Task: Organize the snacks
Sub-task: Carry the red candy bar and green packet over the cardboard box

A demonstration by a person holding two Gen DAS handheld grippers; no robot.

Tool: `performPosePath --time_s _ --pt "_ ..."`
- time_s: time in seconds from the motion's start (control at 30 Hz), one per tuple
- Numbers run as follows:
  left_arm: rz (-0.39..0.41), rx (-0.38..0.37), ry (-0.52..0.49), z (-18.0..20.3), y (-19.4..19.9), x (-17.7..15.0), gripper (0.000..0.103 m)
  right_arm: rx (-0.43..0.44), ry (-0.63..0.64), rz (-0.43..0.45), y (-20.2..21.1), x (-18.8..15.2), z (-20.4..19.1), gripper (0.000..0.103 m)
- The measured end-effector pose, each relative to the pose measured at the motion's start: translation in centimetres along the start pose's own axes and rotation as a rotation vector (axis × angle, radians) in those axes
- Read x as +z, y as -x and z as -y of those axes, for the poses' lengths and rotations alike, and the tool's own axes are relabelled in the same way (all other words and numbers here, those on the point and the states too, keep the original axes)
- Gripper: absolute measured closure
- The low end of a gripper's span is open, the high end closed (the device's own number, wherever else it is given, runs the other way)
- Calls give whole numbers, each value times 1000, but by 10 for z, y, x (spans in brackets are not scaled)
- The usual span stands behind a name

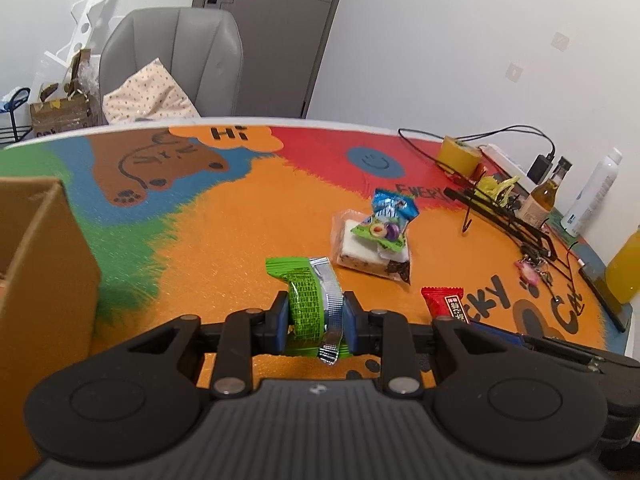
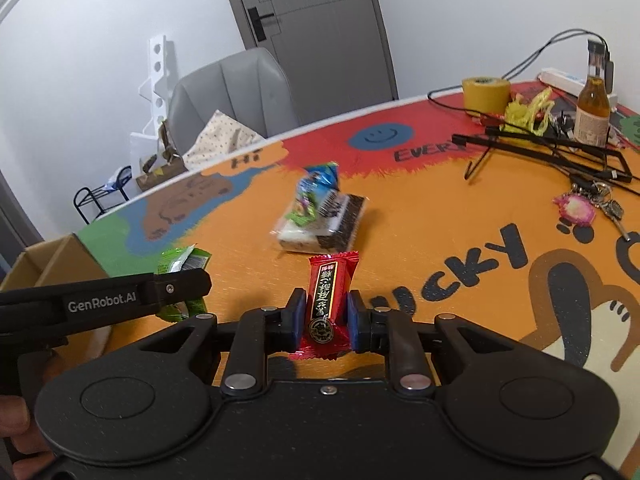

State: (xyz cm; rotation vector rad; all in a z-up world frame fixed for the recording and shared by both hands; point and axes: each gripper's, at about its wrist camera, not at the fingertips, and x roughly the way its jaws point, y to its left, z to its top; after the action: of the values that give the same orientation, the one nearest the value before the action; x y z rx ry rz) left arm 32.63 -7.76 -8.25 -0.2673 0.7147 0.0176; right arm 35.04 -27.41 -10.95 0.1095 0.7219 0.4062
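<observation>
My left tongs are clamped on a green-and-silver foil snack packet, held between the blue pads just above the colourful printed tabletop. To my left stands an open brown cardboard box, its near wall close beside the left tongs. My right tongs are closed on a red wrapped candy bar with black-and-gold lettering, which stands nearly upright between the pads. In the right wrist view the left tongs reach in from the left side, with the green packet showing behind them and the box beyond. Farther out on the orange area lie the remaining snacks: a clear-wrapped white-and-dark cake slice with a blue-and-green small snack bag resting on top of it.
</observation>
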Motion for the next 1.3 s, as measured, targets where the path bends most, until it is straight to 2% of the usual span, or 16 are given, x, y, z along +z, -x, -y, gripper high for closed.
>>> performPosePath --time_s 0.33,0.77,1.3 --pt "63 -19 4 -11 49 6 77 42 19 53 28 7 -30 83" --pt "118 -31 13 -45 108 5 77 113 57 101 51 8 -85 83" --pt "145 26 77 -113 158 -8 76 191 116 128 63 0 -154 83"
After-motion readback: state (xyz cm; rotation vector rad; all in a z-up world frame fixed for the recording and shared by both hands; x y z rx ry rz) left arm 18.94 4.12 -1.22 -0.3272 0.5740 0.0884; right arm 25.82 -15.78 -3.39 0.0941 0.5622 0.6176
